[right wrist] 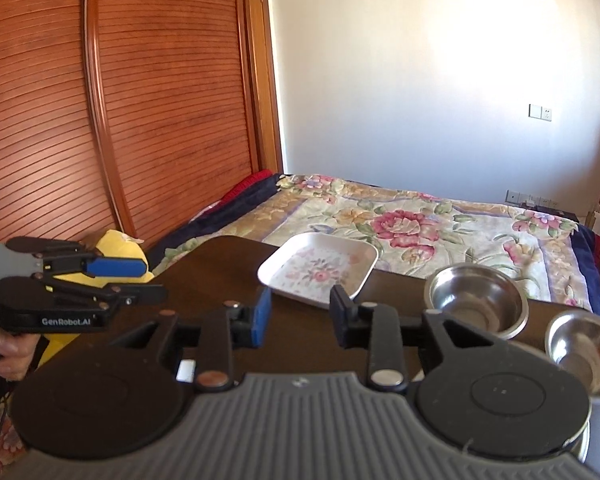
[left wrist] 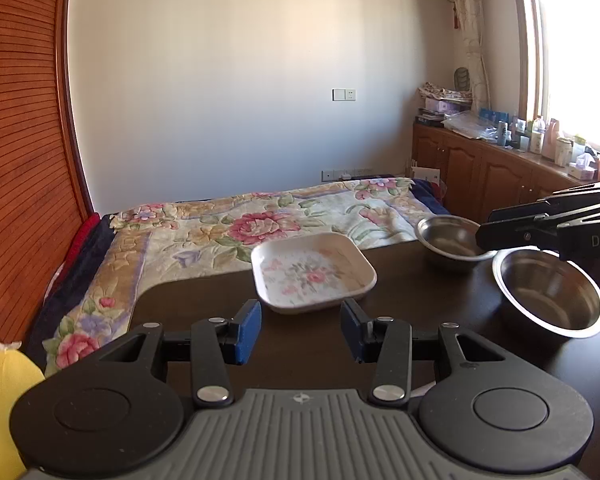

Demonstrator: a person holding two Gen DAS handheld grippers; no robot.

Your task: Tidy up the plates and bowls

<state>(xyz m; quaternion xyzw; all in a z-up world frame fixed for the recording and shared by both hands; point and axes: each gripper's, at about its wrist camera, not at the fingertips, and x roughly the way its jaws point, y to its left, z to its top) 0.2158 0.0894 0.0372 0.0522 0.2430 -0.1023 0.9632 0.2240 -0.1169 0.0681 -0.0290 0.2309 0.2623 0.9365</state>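
Item: both hand-held grippers empty, jaws parted, over the desk point(left wrist: 400, 280).
Ahead of left hand-held gripper point(left wrist: 300, 330) we list floral plate point(left wrist: 314, 274); right hand-held gripper point(right wrist: 300, 314) beside steel bowls point(right wrist: 476, 304); we judge nearer bowl's point(right wrist: 584, 356) smooth rim could slip.

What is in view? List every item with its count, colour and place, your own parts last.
square plate: one, white with floral print, far edge of the table
steel bowls: two, silver, right of the plate, far one, near one
table: one, dark brown, against the bed
bedspread: one, floral, on the bed beyond the table
yellow soft toy: one, left of the table
wardrobe doors: reddish wood, slatted, left
low cabinets: brown, under the window, bottles on top
left tongs: black, blue pads, open, empty
right tongs: same, open, empty
hand: one, holding the left handle
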